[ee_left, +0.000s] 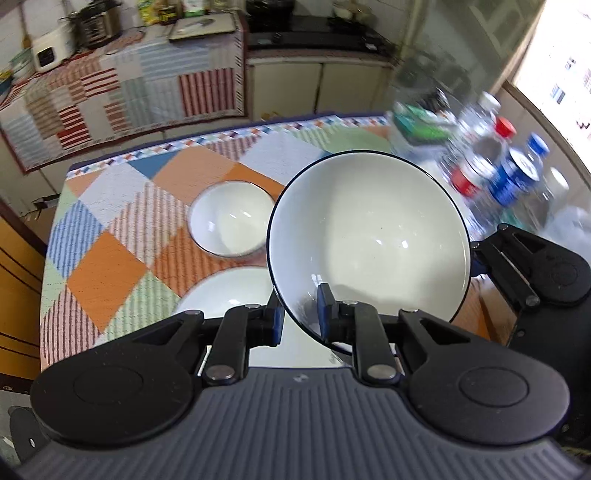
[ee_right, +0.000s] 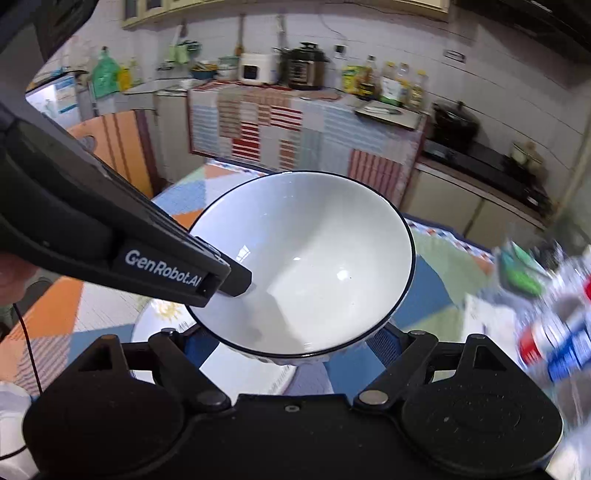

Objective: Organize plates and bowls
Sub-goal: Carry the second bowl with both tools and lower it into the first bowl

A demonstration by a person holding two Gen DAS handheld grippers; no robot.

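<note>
A large white bowl with a dark blue rim [ee_left: 369, 236] is held tilted above the table. My left gripper [ee_left: 300, 314] is shut on its near rim, one blue pad inside and one outside. In the right wrist view the same bowl [ee_right: 314, 266] sits between my right gripper's fingers [ee_right: 291, 354], which look spread under the bowl's base; whether they press on it is hidden. The left gripper's body [ee_right: 122, 236] reaches in from the left. A smaller white bowl [ee_left: 231, 218] rests on the tablecloth. A white plate [ee_left: 225, 291] lies below the held bowl.
The patchwork tablecloth [ee_left: 122, 240] covers the table. Several plastic bottles [ee_left: 495, 166] stand at the right side, close to the held bowl. A counter with a striped cloth [ee_left: 140, 77] and appliances lies beyond, with a stove [ee_left: 314, 29] to its right.
</note>
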